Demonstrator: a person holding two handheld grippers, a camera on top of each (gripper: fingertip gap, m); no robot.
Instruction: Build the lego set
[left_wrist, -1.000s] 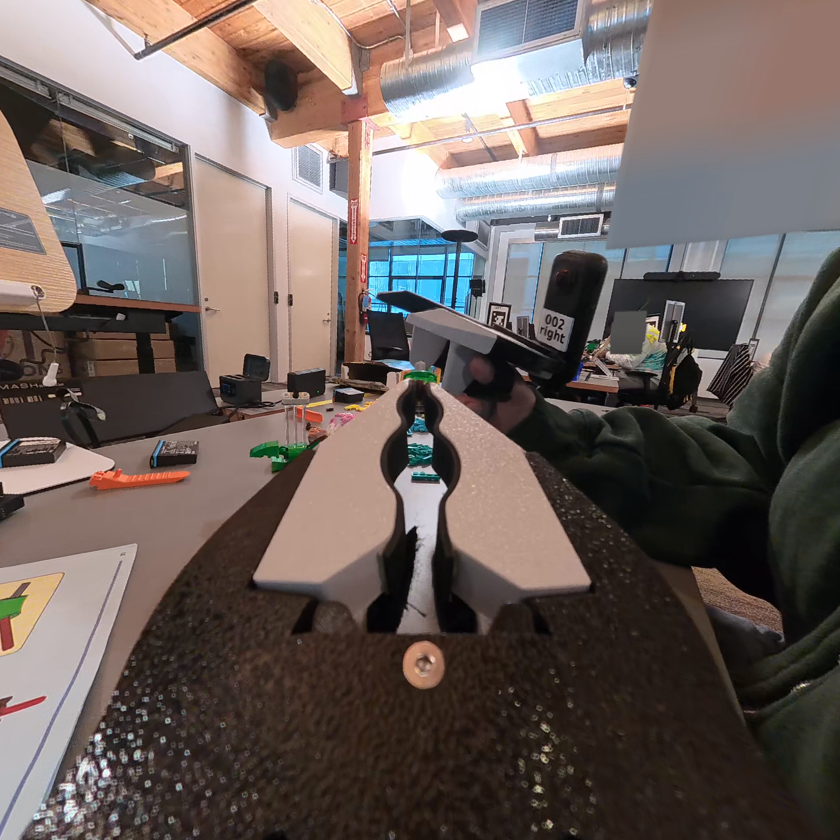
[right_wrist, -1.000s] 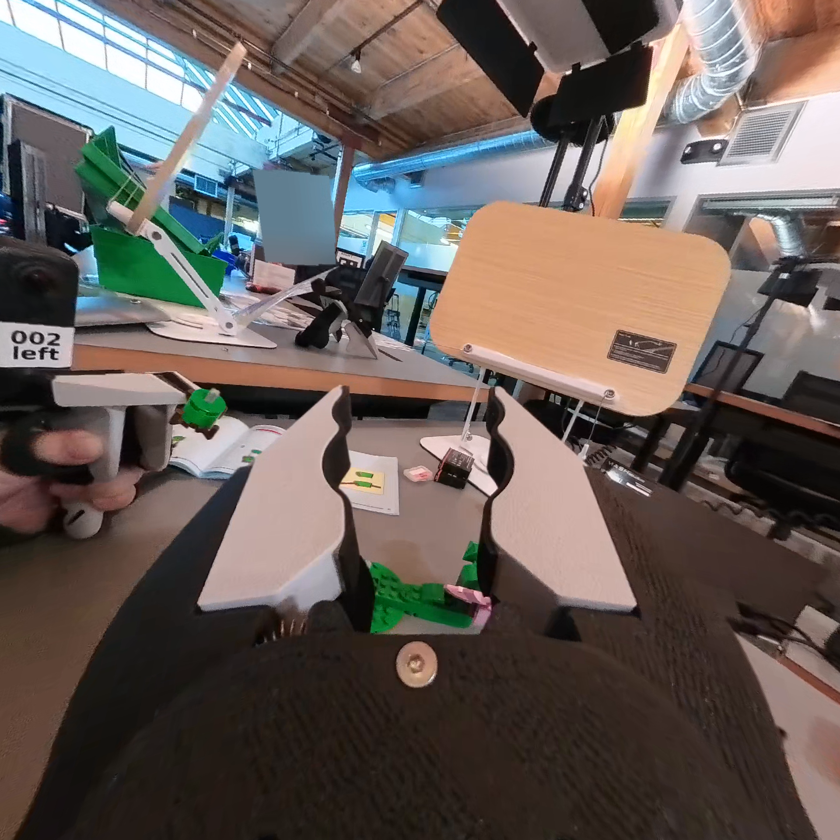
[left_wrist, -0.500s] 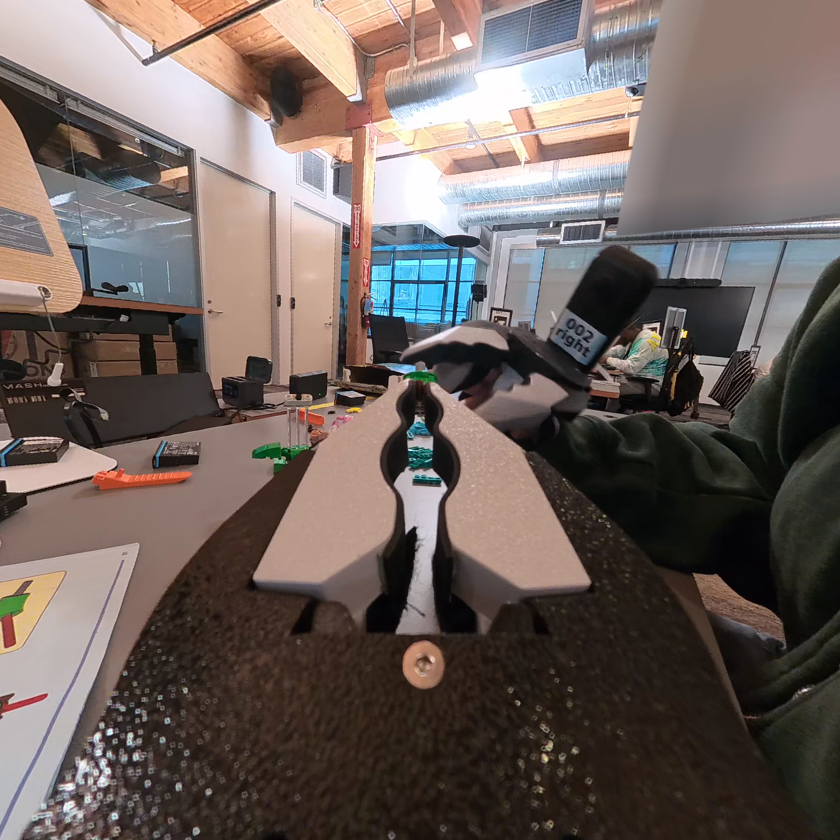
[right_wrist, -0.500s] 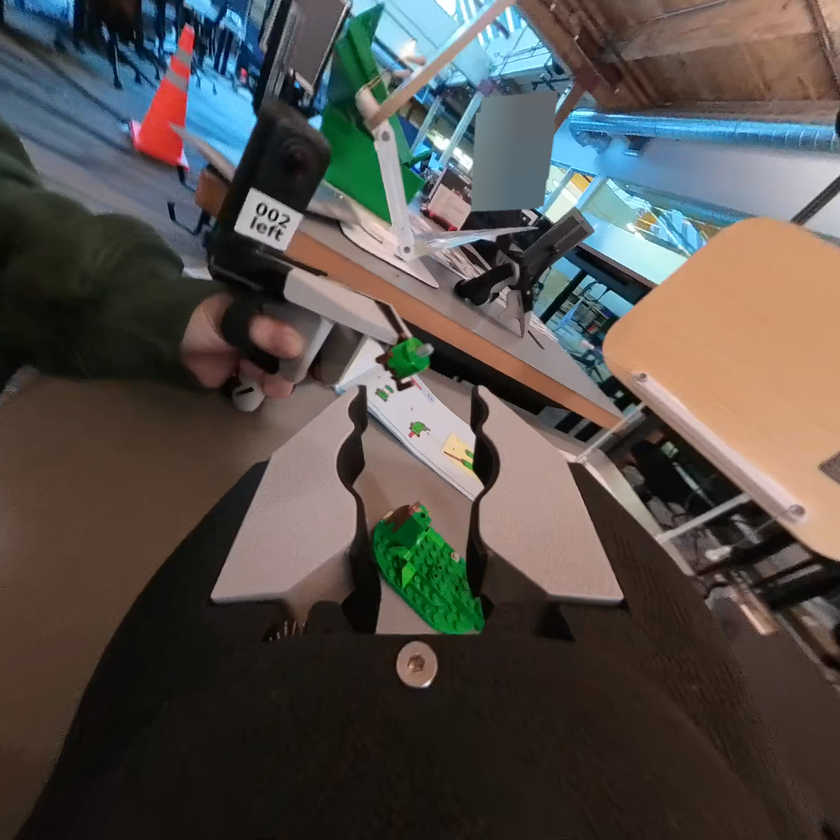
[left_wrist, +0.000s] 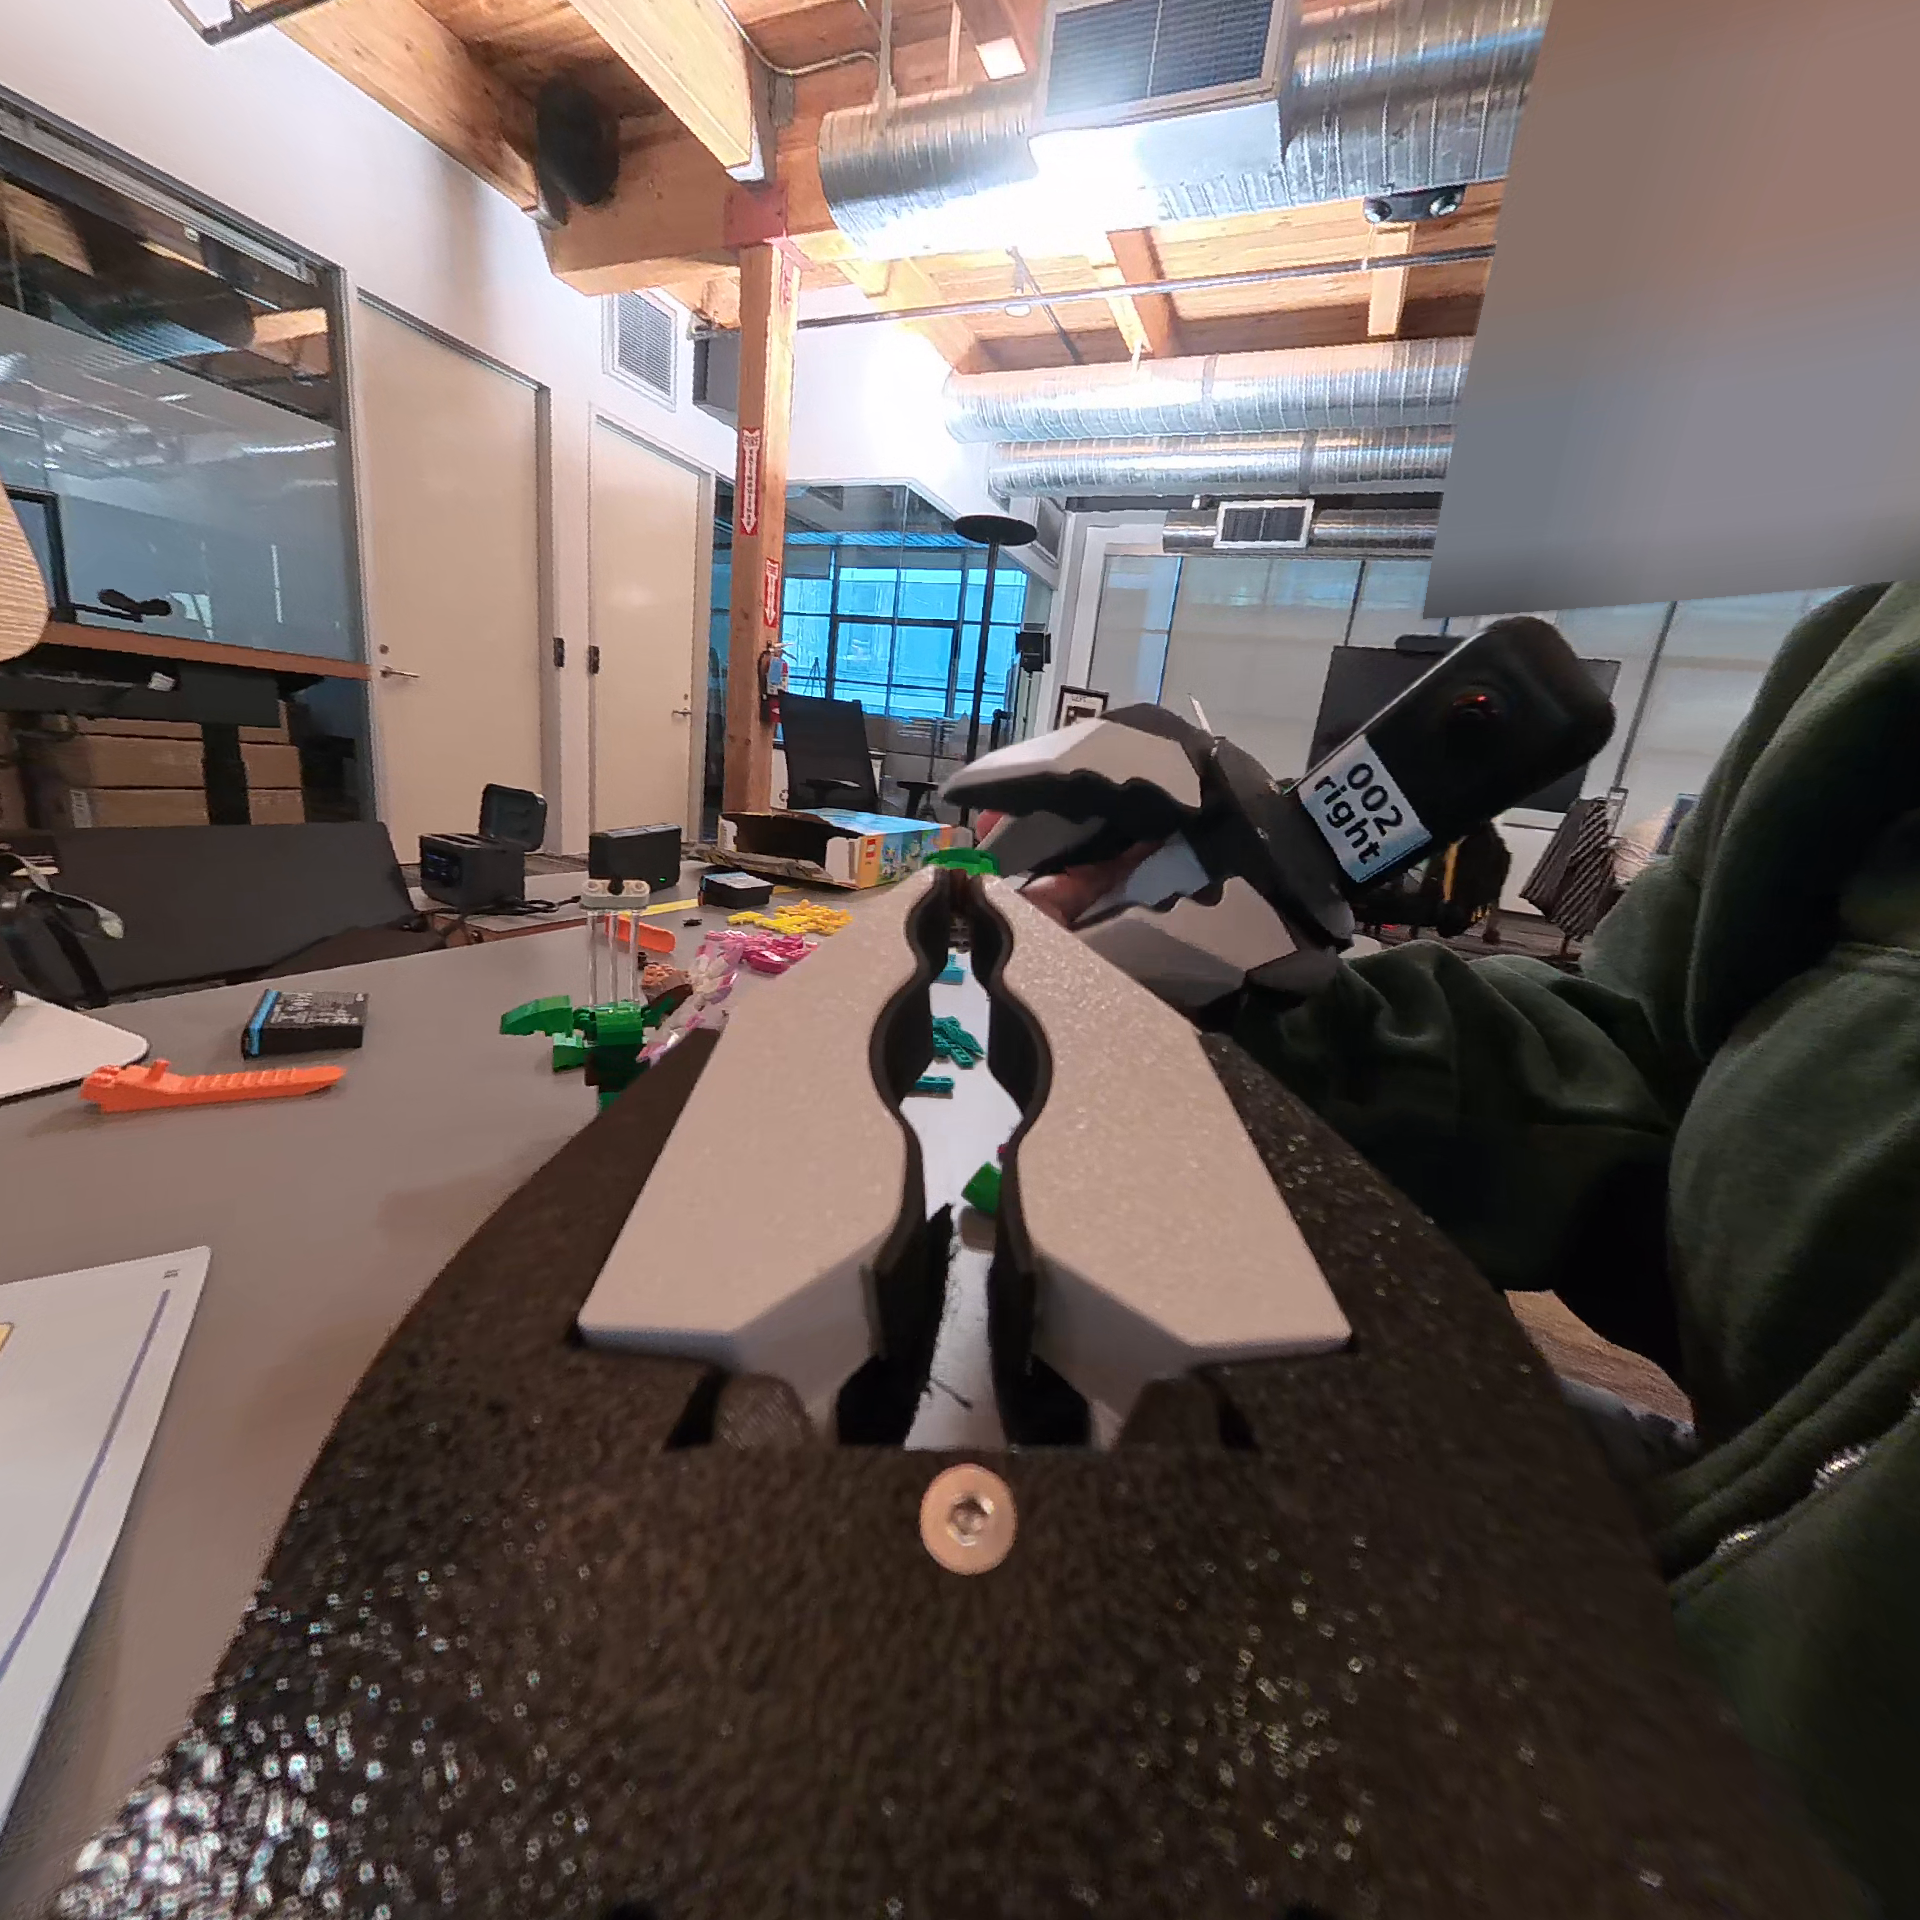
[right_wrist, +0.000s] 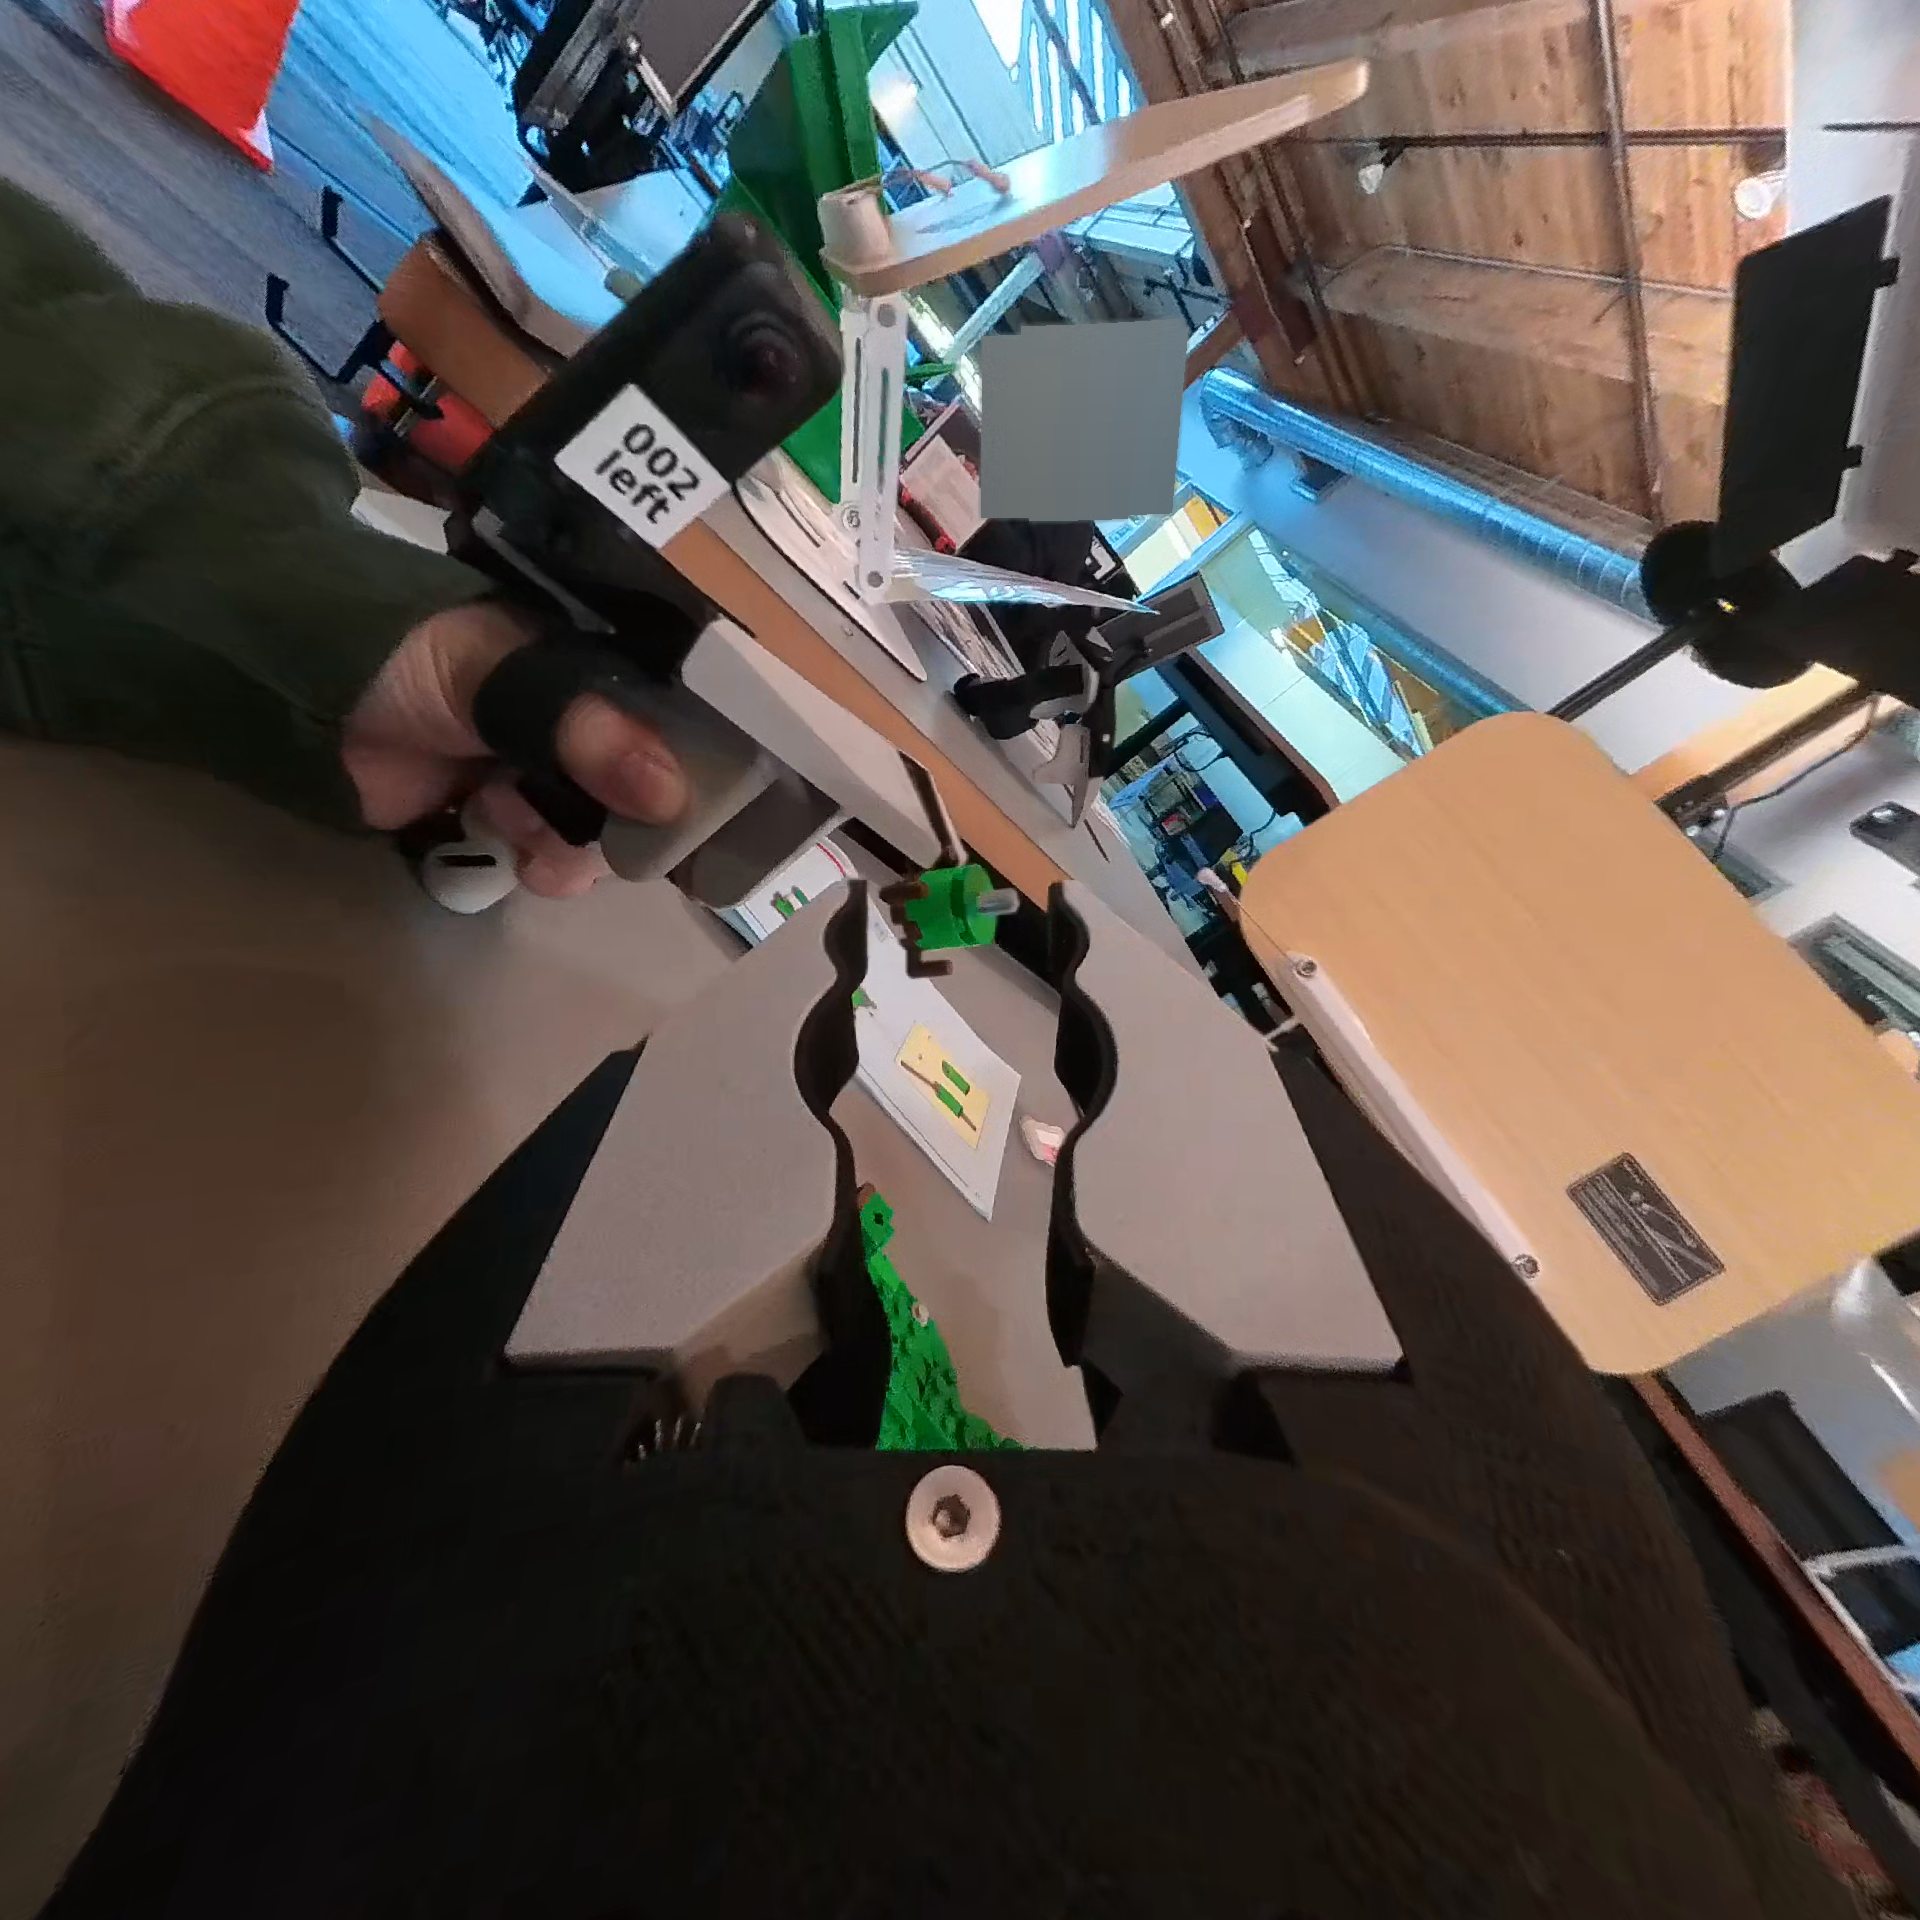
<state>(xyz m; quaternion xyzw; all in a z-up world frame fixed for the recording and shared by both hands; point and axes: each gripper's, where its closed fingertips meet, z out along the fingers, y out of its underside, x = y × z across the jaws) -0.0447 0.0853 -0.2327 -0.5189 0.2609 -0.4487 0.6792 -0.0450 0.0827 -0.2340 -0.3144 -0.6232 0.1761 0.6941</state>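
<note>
Green lego piece (right_wrist: 940, 920) pinched in left claw (left_wrist: 961, 883) tips, right claw (right_wrist: 956, 914) spread just beside it, loose bricks (left_wrist: 774, 940) on grey table (left_wrist: 312, 1174)

Both grippers (left_wrist: 961, 883) (right_wrist: 956, 914) match — grey scalloped fingers on speckled black bodies, one silver screw each; dark green sleeves (left_wrist: 1558, 1091).

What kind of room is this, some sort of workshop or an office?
Most likely an open-plan office or lab space. The ceiling has bare wooden beams and metal air ducts, glass-walled rooms line one side, and loose Lego pieces lie on a grey table.
</note>
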